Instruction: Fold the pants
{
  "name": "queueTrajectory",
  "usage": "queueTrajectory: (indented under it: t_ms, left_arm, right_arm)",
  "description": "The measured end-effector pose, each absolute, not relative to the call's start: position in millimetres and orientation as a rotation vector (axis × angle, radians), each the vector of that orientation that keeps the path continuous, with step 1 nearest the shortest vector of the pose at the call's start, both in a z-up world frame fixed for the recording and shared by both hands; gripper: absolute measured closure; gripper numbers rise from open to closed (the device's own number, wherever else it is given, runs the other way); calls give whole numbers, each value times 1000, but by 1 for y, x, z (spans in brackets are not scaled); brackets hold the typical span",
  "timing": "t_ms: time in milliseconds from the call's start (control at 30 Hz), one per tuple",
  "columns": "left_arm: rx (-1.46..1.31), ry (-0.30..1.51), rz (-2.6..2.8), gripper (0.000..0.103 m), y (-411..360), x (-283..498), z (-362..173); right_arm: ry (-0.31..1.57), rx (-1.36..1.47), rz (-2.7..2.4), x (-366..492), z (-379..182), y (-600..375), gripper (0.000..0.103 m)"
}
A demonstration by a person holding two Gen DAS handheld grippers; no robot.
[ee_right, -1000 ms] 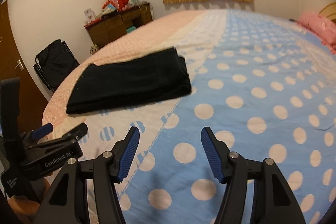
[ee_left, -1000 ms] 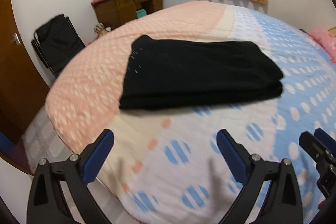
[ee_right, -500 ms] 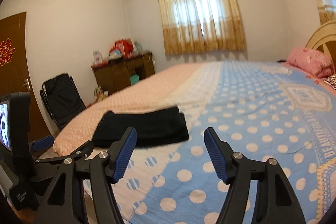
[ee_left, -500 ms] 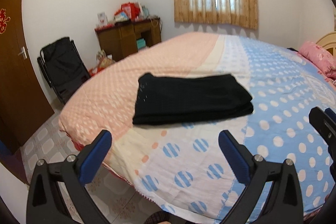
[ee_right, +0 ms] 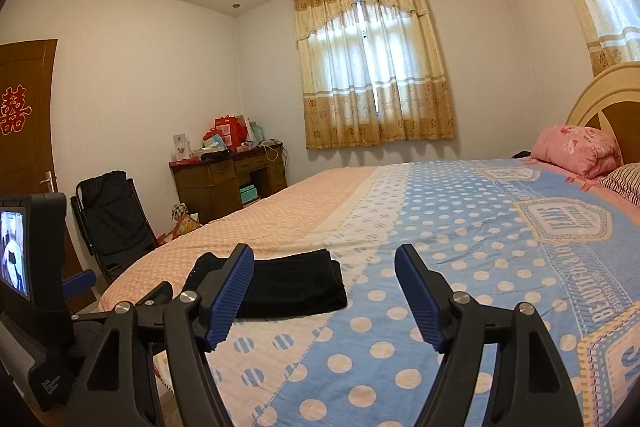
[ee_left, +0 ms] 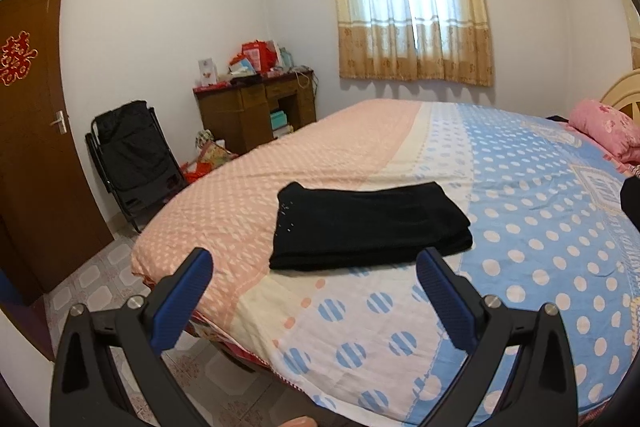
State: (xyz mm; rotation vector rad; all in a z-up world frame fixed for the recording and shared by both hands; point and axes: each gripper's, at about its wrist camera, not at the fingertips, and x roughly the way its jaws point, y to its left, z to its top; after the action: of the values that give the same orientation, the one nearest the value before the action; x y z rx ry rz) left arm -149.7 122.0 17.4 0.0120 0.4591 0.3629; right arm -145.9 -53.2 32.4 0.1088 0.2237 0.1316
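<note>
Now folded black pants (ee_left: pixel 370 227) flat on bed (ee_left: pixel 520 211); left claw (ee_left: pixel 316 301) wide, empty; right claw (ee_right: pixel 325 297) opening, empty

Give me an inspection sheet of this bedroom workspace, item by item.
Surface: polka-dot pink, cream and blue bedspread on the bed.
Job's things: black pants, folded into a flat rectangle, lying on the bedspread near its foot end.
Clutter: pink pillow by the headboard.
Grippers: left gripper open, nothing between its blue pads; right gripper opening, nothing between its pads.
Cables: a pale cord hanging at the brown wooden desk.
Surroundings: black folding chair, brown door, curtained window.
</note>
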Motion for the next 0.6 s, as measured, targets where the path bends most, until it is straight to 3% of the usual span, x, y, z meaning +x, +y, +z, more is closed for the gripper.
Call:
queueTrajectory:
  t_ms: [600]
  left_arm:
    - [14,427,369,0,120,-154,18]
  right_arm:
    - [239,128,118,-146,29,-54,28]
